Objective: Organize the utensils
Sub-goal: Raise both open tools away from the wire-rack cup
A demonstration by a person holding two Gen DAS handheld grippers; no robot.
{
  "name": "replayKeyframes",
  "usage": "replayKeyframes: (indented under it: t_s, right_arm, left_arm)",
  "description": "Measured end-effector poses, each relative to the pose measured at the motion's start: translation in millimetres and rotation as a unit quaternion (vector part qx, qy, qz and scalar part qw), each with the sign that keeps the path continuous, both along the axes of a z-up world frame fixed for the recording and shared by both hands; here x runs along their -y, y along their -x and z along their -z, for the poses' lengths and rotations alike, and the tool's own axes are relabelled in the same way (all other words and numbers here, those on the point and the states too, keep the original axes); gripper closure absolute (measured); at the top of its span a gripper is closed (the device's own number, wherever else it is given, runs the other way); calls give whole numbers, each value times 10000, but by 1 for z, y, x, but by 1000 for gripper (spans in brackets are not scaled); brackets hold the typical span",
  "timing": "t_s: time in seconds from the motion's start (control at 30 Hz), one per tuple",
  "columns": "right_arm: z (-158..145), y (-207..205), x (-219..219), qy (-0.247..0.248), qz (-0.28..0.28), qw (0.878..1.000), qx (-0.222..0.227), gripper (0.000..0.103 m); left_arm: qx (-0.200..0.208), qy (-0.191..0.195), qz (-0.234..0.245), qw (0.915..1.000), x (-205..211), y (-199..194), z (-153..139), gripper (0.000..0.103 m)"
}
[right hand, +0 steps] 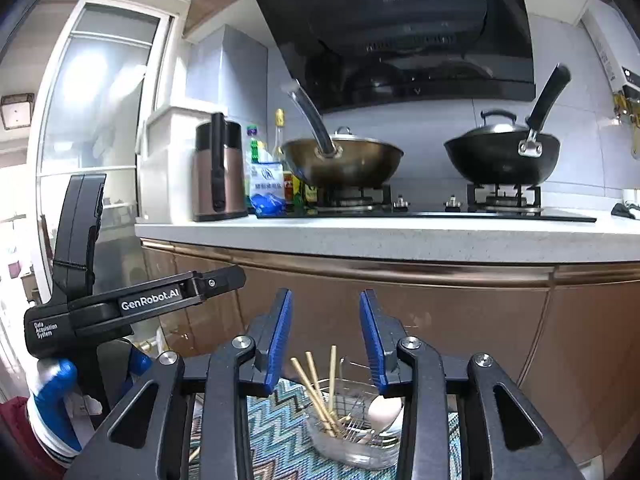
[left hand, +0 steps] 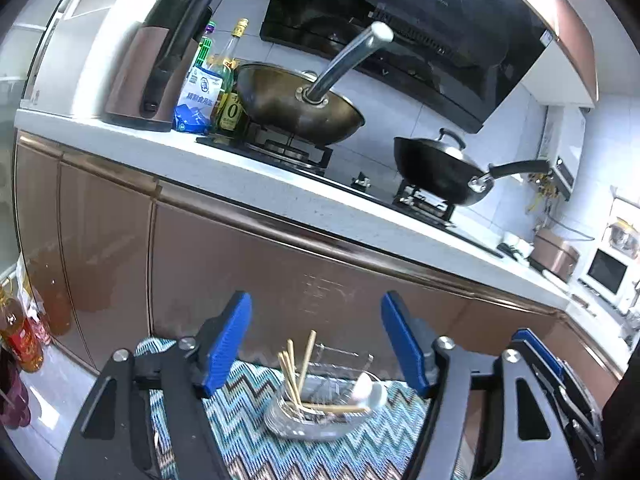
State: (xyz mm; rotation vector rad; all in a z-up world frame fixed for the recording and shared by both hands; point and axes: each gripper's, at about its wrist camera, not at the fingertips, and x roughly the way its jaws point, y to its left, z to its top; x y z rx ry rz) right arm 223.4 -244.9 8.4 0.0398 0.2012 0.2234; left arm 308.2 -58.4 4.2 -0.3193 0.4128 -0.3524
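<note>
Above the glass bowl (left hand: 316,416) of chopsticks (left hand: 294,376), both tongs (left hand: 316,340) (right hand: 325,340) hang parted, empty.

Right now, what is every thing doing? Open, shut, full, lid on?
left gripper: open, holding nothing.
right gripper: open, holding nothing.
glass bowl: upright on the zigzag mat, holding utensils.
chopsticks: leaning in the bowl.
white spoon: resting in the bowl.
black wok: on the burner, lid on.
bronze wok: on the burner.

White countertop (right hand: 400,236) is backed by grey wall tiles (right hand: 440,120); below it bronze cabinet doors (right hand: 440,320); left of it, a daylit window (right hand: 100,92).
</note>
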Motion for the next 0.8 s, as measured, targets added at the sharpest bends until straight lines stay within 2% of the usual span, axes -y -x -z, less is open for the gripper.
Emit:
replayKeyframes:
  t_s: [0.1,0.23,0.47,0.8]
  right_arm:
    - [-6,19,-4,-8,-17,10000,39,62]
    - [-11,47,-9,-8,-49,9999,95,57]
    - [-17,89,-11,-64,-69,9998,192,48]
    - [-17,138,-3,-213,99,9995,215,45]
  left_arm:
    - [-140,128,110,9998,-9,17,-5,33]
    - [-191,106,119,9997,-19,39,-10,33]
    - [69,69,-245,9997,-43,83,-18,33]
    - [527,-61,-897,9946,-77,140,-29,33]
